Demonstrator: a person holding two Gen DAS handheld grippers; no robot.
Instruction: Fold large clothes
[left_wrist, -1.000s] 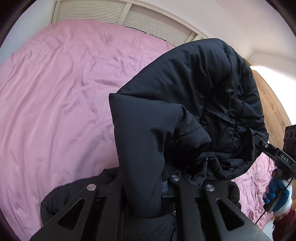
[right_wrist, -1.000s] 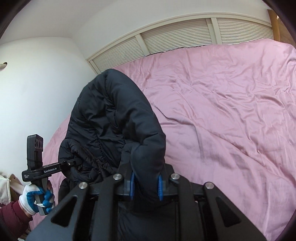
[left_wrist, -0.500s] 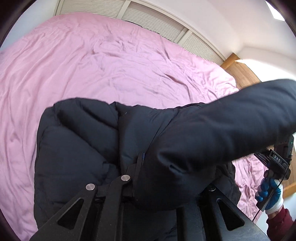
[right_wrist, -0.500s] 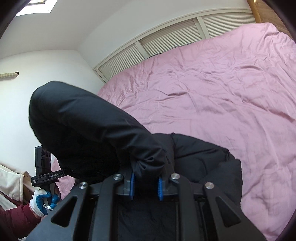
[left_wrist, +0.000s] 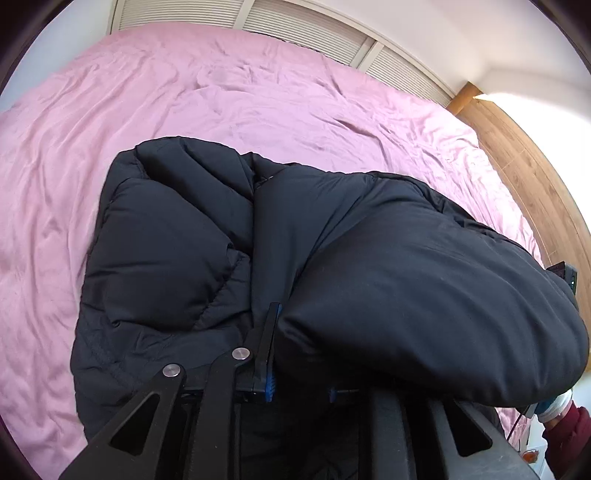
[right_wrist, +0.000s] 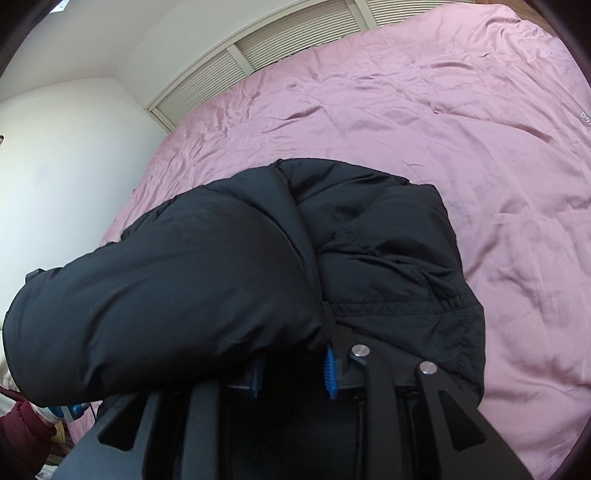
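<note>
The left wrist view shows the black puffer jacket (left_wrist: 229, 258) lying on the pink bed (left_wrist: 258, 96), toward its near edge, with one bulky fold (left_wrist: 424, 295) laid across the body of the garment. A second ago the jacket hung in the air between both tools; half a second ago it was coming down; now it rests on the bedcover, folded over on itself. The left hand-held gripper (left_wrist: 301, 354) has just been opening: its blue pads stand a little apart with jacket fabric between them, and whether they still pinch the cloth cannot be told, since the fold covers one pad. In the right wrist view the right hand-held gripper (right_wrist: 293, 373) has likewise just been opening, its jaws slightly parted and the same fold (right_wrist: 166, 295) draped over them. This looks like the release after a fold, so the next step is probably to draw both tools back and tidy the bundle.

The bedcover is creased and otherwise bare. Louvred doors (left_wrist: 303, 33) run along the far edge of the bed, white walls (right_wrist: 66, 147) stand to the left, and wooden flooring (left_wrist: 524, 177) shows past the right edge. A gloved hand (right_wrist: 62, 411) with a dark red sleeve shows at the near edge.
</note>
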